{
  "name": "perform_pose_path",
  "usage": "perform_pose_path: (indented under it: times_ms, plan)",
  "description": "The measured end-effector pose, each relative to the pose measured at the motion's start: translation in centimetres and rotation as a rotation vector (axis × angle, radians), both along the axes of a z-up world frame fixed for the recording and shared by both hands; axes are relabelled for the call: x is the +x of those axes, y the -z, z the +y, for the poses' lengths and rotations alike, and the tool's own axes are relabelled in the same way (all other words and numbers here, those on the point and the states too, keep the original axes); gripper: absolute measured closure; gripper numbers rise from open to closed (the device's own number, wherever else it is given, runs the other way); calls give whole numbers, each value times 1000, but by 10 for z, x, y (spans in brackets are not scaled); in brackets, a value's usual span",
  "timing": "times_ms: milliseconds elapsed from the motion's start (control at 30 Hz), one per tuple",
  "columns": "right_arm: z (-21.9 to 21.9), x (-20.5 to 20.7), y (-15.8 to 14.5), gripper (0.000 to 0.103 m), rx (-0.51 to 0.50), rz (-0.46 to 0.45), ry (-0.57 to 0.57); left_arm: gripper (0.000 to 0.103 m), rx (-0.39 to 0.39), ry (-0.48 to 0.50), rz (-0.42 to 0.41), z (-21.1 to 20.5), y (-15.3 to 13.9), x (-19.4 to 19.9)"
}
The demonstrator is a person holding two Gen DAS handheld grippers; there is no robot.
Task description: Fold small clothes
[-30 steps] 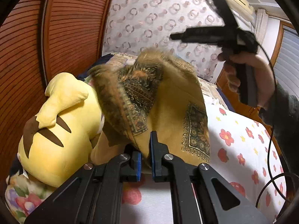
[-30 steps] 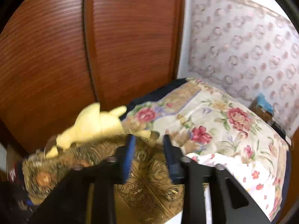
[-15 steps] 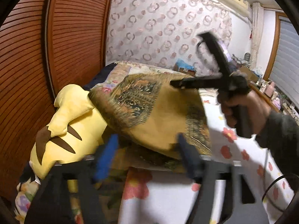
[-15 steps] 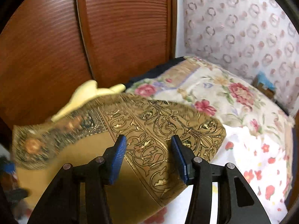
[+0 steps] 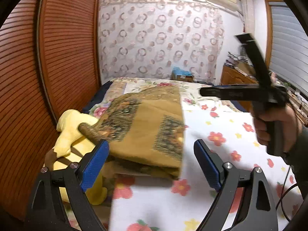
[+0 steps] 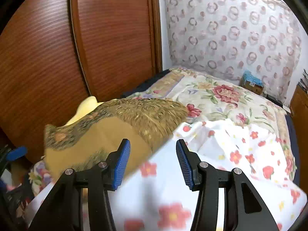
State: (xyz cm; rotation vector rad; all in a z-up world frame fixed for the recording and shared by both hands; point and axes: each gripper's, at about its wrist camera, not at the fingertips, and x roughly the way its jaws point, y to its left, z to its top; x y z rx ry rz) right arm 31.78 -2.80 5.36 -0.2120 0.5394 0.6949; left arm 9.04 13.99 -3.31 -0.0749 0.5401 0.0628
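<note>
A folded mustard-gold cloth with dark ornate borders (image 5: 146, 130) lies on the bed, its left part resting on a yellow plush toy (image 5: 71, 127). It also shows in the right wrist view (image 6: 107, 134). My left gripper (image 5: 152, 165) is open and empty just in front of the cloth's near edge. My right gripper (image 6: 152, 163) is open and empty, above the white sheet to the right of the cloth. It shows from the side in the left wrist view (image 5: 204, 92), held by a hand.
A white sheet with red flowers (image 5: 221, 134) covers the bed, with a floral quilt (image 6: 215, 96) behind it. A slatted wooden wardrobe (image 5: 63, 48) stands close on the left. A wooden cabinet (image 5: 234, 80) and a blue-topped box (image 6: 252, 80) are at the far end.
Both grippers have opened and let go of the cloth, which dropped onto the bed and the plush toy. Both grippers have pulled back from it.
</note>
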Motion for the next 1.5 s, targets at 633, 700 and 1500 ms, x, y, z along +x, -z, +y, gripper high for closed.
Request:
perform_pose_path:
  times_ms: [633, 700, 1500]
  plan:
    - [-157, -217, -5, 29, 90, -105, 258, 13, 17, 169, -44, -113, -24, -27]
    - [-164, -238, -6, 29, 108, -117, 287, 13, 18, 169, -50, -121, -29, -31]
    - [-158, -309, 6, 29, 215, -253, 458, 13, 37, 189, -153, -159, -83, -47]
